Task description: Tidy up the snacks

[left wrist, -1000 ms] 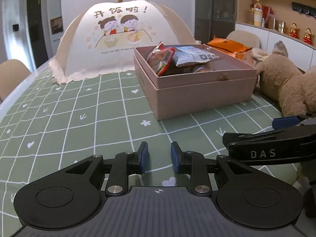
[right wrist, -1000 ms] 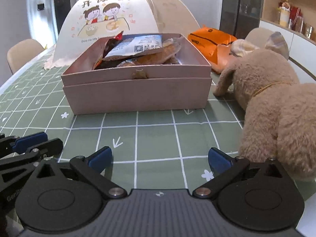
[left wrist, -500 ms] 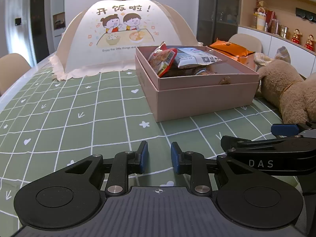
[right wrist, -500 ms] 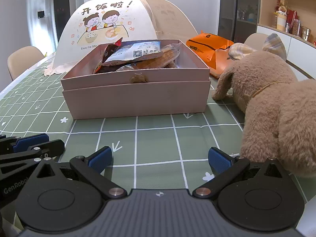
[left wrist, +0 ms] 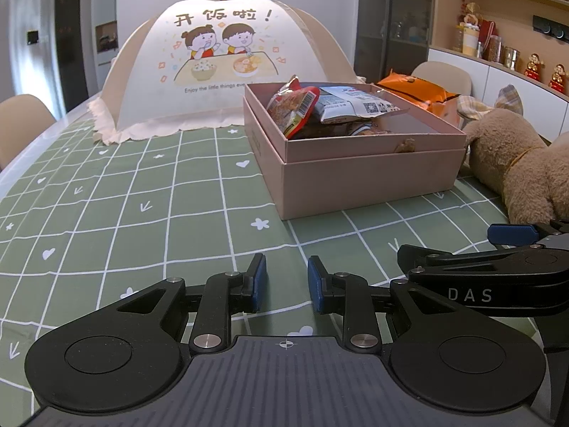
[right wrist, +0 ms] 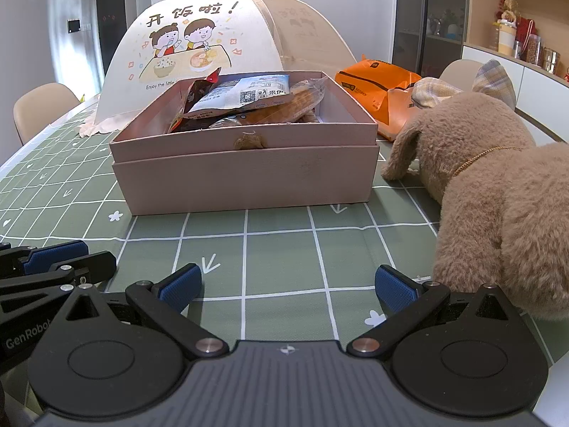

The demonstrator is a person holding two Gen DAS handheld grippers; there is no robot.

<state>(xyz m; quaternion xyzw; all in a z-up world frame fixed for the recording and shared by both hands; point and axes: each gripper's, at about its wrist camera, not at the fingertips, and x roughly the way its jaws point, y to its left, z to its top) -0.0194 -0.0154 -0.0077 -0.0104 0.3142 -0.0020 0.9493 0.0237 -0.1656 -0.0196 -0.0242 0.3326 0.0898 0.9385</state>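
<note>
Left gripper [left wrist: 286, 284]: jaws parted by a narrow gap, nothing between them; it hangs over the green checked cloth [left wrist: 149, 220], pointing down and forward.
Right gripper [right wrist: 288, 286]: jaws spread wide, nothing held; it sits just right of the left gripper, over the same cloth.
Box [right wrist: 245, 174]: pink, open-topped, straight ahead of the right gripper and ahead-right of the left one, standing on the cloth, well apart from both.
Snacks [right wrist: 249, 101]: several packets piled inside the box, some sticking above its rim; a red packet [left wrist: 293, 108] leans at the left end, a white one [left wrist: 350, 105] lies across the top.
Orange bag [right wrist: 377, 87]: beyond the box, to its right, on the table.
Plush dog [right wrist: 498, 185]: right of the right gripper, close to its right finger, head toward the box.
Food cover [left wrist: 224, 64]: domed, with a cartoon print, far ahead and left, behind the box.
</note>
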